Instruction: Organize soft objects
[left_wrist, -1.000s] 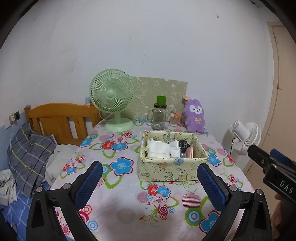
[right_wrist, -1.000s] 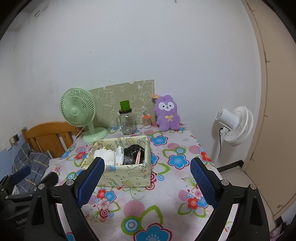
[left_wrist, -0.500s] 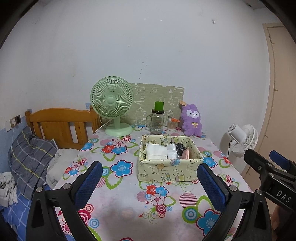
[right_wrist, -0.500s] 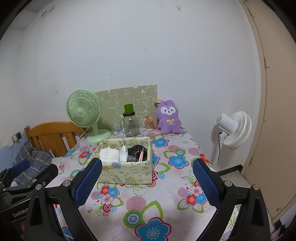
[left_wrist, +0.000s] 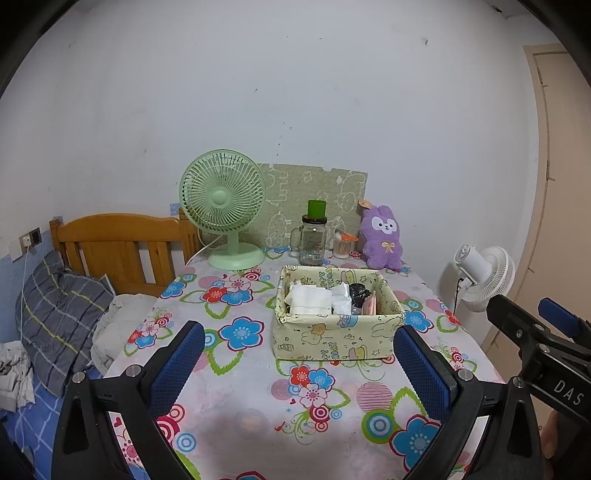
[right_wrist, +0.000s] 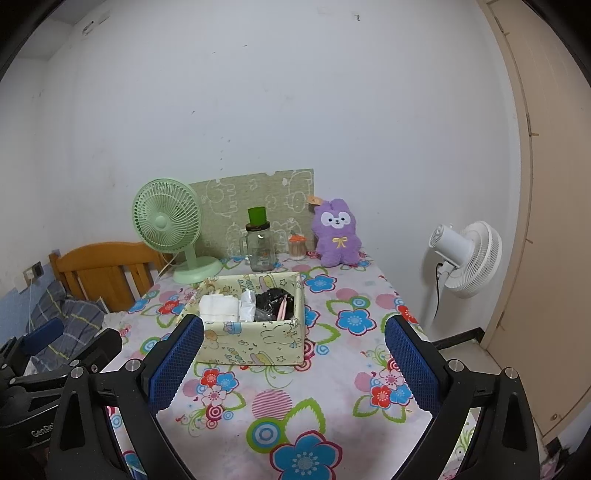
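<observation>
Indoors, floral tablecloth (left_wrist: 251, 387), white wall (right_wrist: 295, 110), both tongs (left_wrist: 295, 363) (right_wrist: 293, 363) agape (empty).

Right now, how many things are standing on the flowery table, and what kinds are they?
Fans: 1, the green fan
Jars: 2, the glass jar with a green cup on top, and the small jar
Plush toys: 1, the purple plush
Boxes: 1, the fabric box with soft things inside
Total: 5

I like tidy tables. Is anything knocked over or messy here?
Nothing is tipped or spilled. The fabric box stands upright with its things packed inside, and the purple plush, jar and green fan stand neatly along the wall.
</observation>
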